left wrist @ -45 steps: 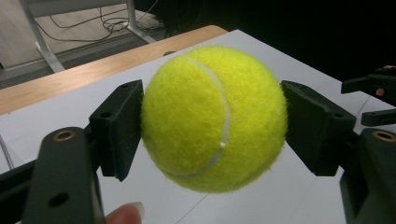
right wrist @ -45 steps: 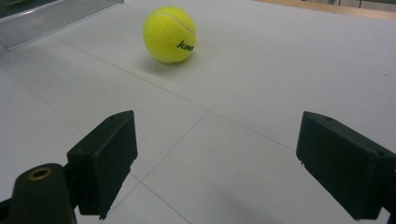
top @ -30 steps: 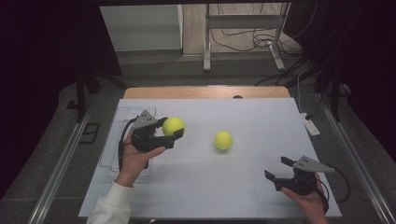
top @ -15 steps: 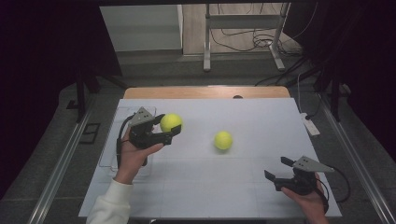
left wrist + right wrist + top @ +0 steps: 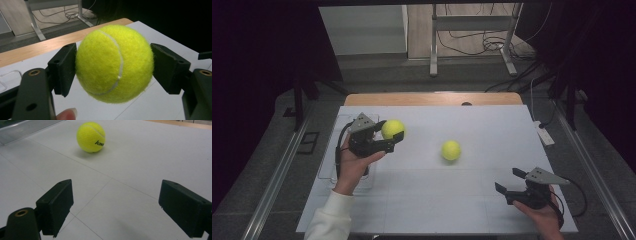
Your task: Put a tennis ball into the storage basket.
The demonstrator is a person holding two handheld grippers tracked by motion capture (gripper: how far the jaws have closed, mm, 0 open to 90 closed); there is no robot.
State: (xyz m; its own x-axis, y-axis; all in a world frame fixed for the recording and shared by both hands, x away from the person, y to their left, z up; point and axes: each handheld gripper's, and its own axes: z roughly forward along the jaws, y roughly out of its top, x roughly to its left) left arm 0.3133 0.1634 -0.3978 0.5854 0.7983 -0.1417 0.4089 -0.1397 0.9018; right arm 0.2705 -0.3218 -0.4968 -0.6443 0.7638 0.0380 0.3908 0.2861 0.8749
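The clear tray (image 5: 328, 172) lies partly hidden beneath the left hand (image 5: 354, 162) and forearm.

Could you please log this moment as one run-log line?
left gripper: shut on held ball | right gripper: open | loose ball: on table

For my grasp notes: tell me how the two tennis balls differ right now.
The held tennis ball is clamped between the jaws of the left hand-held gripper, above the white sheet; the loose tennis ball rests on the sheet. The held one shows its white seam; the loose one shows black lettering in the right gripper view. Both are yellow-green and fuzzy.
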